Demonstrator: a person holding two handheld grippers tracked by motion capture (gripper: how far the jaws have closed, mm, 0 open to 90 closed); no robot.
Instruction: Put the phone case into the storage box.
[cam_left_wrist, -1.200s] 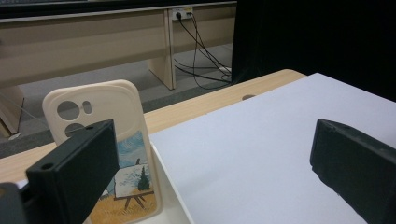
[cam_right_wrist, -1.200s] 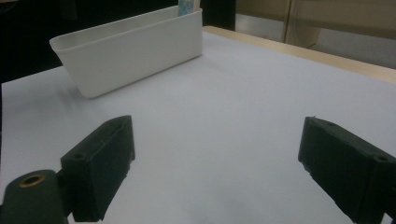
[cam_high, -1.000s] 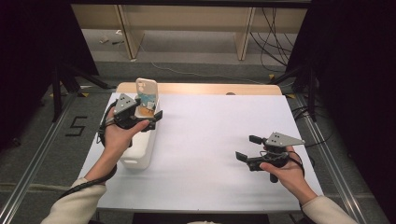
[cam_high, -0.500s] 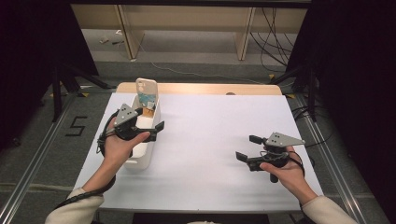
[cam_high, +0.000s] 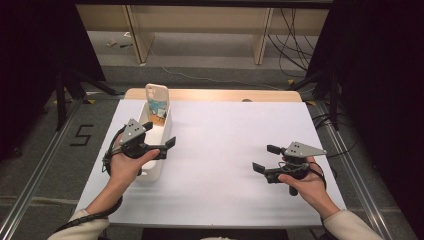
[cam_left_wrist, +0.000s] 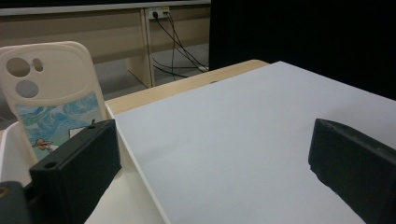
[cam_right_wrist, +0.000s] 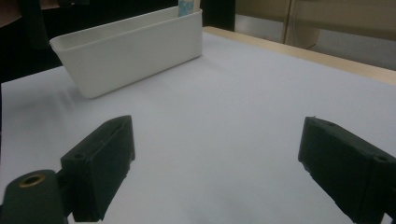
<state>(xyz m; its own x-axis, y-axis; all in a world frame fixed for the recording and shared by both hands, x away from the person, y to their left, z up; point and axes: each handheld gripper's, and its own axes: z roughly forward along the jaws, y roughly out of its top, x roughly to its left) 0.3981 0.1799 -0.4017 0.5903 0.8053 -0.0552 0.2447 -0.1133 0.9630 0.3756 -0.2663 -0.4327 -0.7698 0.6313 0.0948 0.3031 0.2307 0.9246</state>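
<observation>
A long white bin (cam_high: 152, 172) lies along the left side of the white table top (cam_high: 225, 150). A cream phone case (cam_high: 157, 100) with a blue picture stands upright at the bin's far end. My left gripper (cam_high: 159, 134) hovers open over the middle of the bin, short of the case, with nothing between its jaws. In the left gripper view the phone case (cam_left_wrist: 51, 93) rises beyond the left jaw of the gripper (cam_left_wrist: 210, 172). My right gripper (cam_high: 265, 158) is open and empty low over the table at the right. Its view shows the bin (cam_right_wrist: 130, 51) ahead of the gripper (cam_right_wrist: 219, 168).
A wooden strip (cam_high: 225, 95) edges the table's far side. Beyond it stand wooden legs (cam_high: 262, 35) with cables (cam_high: 295, 30) on the floor. Metal rails (cam_high: 40, 165) run along both sides of the table.
My left gripper has drawn back along the bin toward the person, away from the phone case, still open. The case and the right gripper have not moved.
</observation>
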